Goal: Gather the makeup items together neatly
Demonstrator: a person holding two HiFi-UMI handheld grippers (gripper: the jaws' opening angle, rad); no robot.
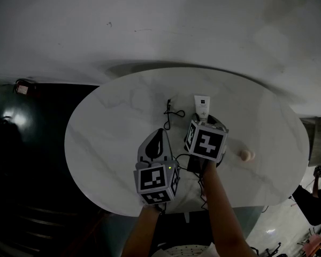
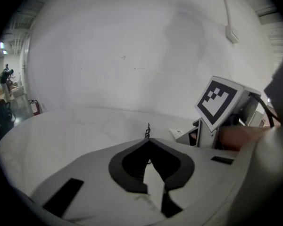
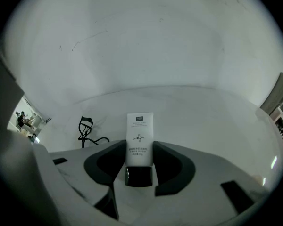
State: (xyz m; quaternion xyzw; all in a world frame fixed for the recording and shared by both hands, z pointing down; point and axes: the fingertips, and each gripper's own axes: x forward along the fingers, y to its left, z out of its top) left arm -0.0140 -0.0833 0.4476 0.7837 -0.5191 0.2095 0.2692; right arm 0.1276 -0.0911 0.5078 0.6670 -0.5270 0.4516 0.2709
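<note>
Left tool (image 2: 148,141): jaws together, nothing between them, over the table (image 2: 61,131).
Right tool (image 3: 139,145): clamped on white cream tube (image 3: 140,126).
Eyelash curler (image 3: 85,129): on table, left of tube.

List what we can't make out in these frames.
Print on the white tube: too small to read in the right gripper view and the head view.
What the round beige item is: too small in the head view, and in neither gripper view.
The eyelash curler in the left gripper view: only its tip shows above the left tool.
</note>
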